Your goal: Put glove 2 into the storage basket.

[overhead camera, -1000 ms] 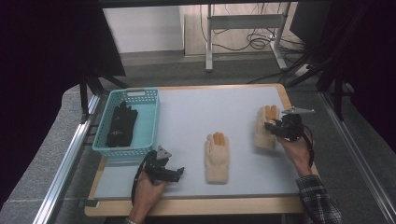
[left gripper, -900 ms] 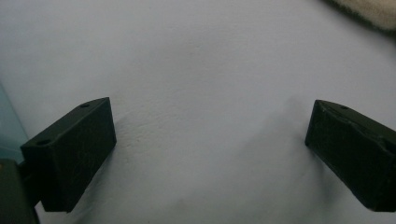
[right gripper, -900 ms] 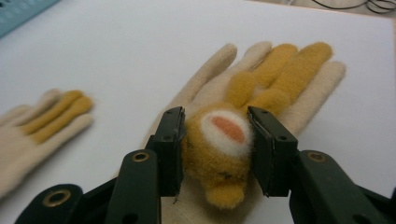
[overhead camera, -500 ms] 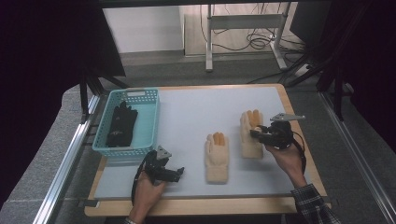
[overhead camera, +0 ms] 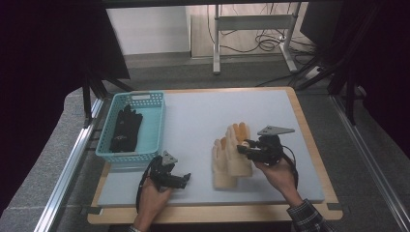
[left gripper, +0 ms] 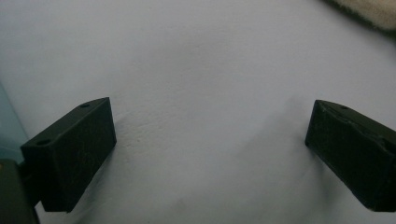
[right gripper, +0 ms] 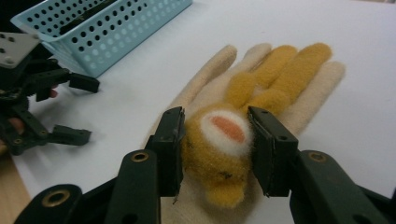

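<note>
On a pale grey table (overhead camera: 193, 121), beside a blue basket (overhead camera: 153, 126) already holding a black glove (overhead camera: 126, 126): one cream glove (overhead camera: 226, 166) lying flat, its mate (right gripper: 219, 154) pinched in the right gripper (right gripper: 215, 149) above it, unstacked yet. Left gripper (left gripper: 210, 154) wide open, empty, near the basket.

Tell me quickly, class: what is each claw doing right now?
Left claw: open, holding nothing, over the bare table.
Right claw: closed on the yellow glove, which it holds above the cream glove.
</note>
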Action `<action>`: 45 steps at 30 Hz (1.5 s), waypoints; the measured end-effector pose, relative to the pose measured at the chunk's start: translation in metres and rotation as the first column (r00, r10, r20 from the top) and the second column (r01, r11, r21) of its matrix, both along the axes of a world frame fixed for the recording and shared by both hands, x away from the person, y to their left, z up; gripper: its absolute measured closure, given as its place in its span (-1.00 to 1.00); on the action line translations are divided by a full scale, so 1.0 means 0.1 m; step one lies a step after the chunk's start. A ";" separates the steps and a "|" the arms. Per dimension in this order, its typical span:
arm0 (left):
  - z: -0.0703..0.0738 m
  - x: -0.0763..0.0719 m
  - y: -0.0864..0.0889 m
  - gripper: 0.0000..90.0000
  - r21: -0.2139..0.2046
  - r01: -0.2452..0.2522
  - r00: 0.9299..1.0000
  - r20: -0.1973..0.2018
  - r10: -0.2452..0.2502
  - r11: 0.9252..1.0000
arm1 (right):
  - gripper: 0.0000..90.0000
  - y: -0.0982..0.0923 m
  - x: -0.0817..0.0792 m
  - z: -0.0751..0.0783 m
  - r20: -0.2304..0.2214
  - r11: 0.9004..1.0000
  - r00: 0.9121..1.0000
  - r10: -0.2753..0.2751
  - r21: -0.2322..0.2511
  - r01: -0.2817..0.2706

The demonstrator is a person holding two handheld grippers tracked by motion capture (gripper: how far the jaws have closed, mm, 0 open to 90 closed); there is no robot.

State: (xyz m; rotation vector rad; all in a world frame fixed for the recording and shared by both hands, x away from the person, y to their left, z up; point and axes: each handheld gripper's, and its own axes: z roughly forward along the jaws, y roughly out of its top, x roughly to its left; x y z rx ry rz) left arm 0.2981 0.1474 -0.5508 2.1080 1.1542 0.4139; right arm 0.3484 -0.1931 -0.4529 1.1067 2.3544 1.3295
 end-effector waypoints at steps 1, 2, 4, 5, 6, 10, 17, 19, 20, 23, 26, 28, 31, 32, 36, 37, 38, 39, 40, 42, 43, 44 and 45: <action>0.00 0.00 0.00 -0.95 0.000 0.000 1.000 0.000 0.000 1.000 | 0.27 0.03 -0.02 -0.01 -0.002 1.000 1.000 0.001 0.002 -0.001; 0.00 0.00 0.00 -0.95 0.000 0.000 1.000 0.000 0.000 1.000 | 0.27 0.08 -0.04 -0.02 -0.003 1.000 1.000 0.005 0.001 -0.005; 0.00 0.00 0.00 -0.95 0.000 0.000 1.000 0.001 0.000 1.000 | 0.27 0.16 -0.09 -0.05 -0.010 1.000 1.000 0.010 0.006 -0.009; 0.00 0.00 0.00 -0.95 0.002 0.000 1.000 0.001 0.000 1.000 | 0.27 0.20 -0.11 -0.07 -0.015 1.000 1.000 0.013 0.009 -0.012; 0.00 0.00 0.00 -0.95 -0.001 -0.001 1.000 -0.001 0.001 1.000 | 0.27 0.27 -0.14 -0.10 -0.013 1.000 1.000 0.015 0.006 -0.014; 0.00 0.00 -0.01 -0.95 -0.008 -0.005 1.000 0.000 0.005 1.000 | 0.27 0.40 -0.19 -0.17 -0.005 1.000 1.000 -0.002 -0.018 0.001; 0.00 0.00 0.00 -0.95 -0.002 -0.001 1.000 -0.001 0.001 1.000 | 0.25 0.49 -0.19 -0.42 -0.010 0.998 0.999 -0.046 -0.053 0.045; 0.00 0.00 0.00 -0.95 -0.001 -0.001 1.000 -0.001 0.001 1.000 | 0.24 0.50 -0.19 -0.46 -0.013 0.997 0.999 -0.049 -0.062 0.048; 0.00 0.00 0.00 -0.95 -0.001 -0.001 1.000 0.000 0.001 1.000 | 0.21 0.50 -0.19 -0.49 -0.008 0.996 0.999 -0.054 -0.072 0.053; 0.00 0.00 0.00 -0.95 -0.001 -0.001 1.000 -0.001 0.001 1.000 | 0.08 0.50 -0.20 -0.52 -0.001 0.996 0.999 -0.046 -0.080 0.046; 0.00 0.00 0.00 -0.95 -0.001 -0.001 1.000 -0.001 0.001 1.000 | -0.05 0.47 -0.22 -0.46 0.011 0.997 1.000 -0.022 -0.072 0.022; 0.00 0.00 0.00 -0.95 0.001 0.000 1.000 -0.001 0.000 1.000 | -0.09 0.42 -0.22 -0.40 0.020 0.998 1.000 -0.004 -0.070 0.006; 0.00 0.00 0.00 -0.95 0.002 0.001 1.000 -0.002 -0.001 1.000 | -0.11 0.33 -0.21 -0.35 0.038 0.997 0.999 0.023 -0.076 -0.020; 0.00 0.00 0.00 -0.95 0.002 0.001 1.000 -0.001 -0.001 1.000 | -0.11 0.30 -0.21 -0.35 0.038 0.997 0.999 0.024 -0.079 -0.021; 0.00 0.00 0.00 -0.95 0.002 0.002 1.000 -0.002 -0.002 1.000 | -0.01 0.14 -0.19 -0.36 0.030 0.996 0.999 0.032 -0.079 -0.030; 0.00 0.00 0.00 -0.95 0.002 0.002 1.000 -0.002 -0.002 1.000 | 0.04 0.10 -0.19 -0.37 0.026 0.996 0.999 0.032 -0.080 -0.030; 0.00 0.00 0.00 -0.95 0.002 0.002 1.000 -0.002 -0.002 1.000 | 0.12 0.05 -0.20 -0.38 0.020 0.996 0.999 0.036 -0.081 -0.034; 0.00 0.00 0.00 -0.95 0.001 0.002 1.000 -0.002 -0.002 1.000 | 0.17 0.03 -0.20 -0.39 0.016 0.996 0.999 0.040 -0.081 -0.039; 0.00 0.00 0.00 -0.95 0.002 0.002 1.000 -0.002 -0.002 1.000 | 0.26 -0.01 -0.20 -0.41 0.010 0.995 0.999 0.049 -0.089 -0.048; 0.00 0.00 0.00 -0.95 0.002 0.002 1.000 -0.002 -0.002 1.000 | 0.39 -0.04 -0.22 -0.45 -0.001 0.994 0.999 0.054 -0.098 -0.054; 0.00 0.00 0.00 -0.95 0.002 0.002 1.000 -0.002 -0.002 1.000 | 0.47 -0.06 -0.23 -0.47 -0.011 0.993 0.998 0.061 -0.104 -0.062; 0.00 0.00 0.00 -0.95 0.002 0.002 1.000 -0.002 -0.002 1.000 | 0.55 -0.07 -0.23 -0.50 -0.011 0.992 0.998 0.068 -0.109 -0.069; 0.00 0.00 0.00 -0.95 0.002 0.002 1.000 -0.002 -0.002 1.000 | 0.61 -0.08 -0.24 -0.53 -0.016 0.991 0.997 0.072 -0.116 -0.073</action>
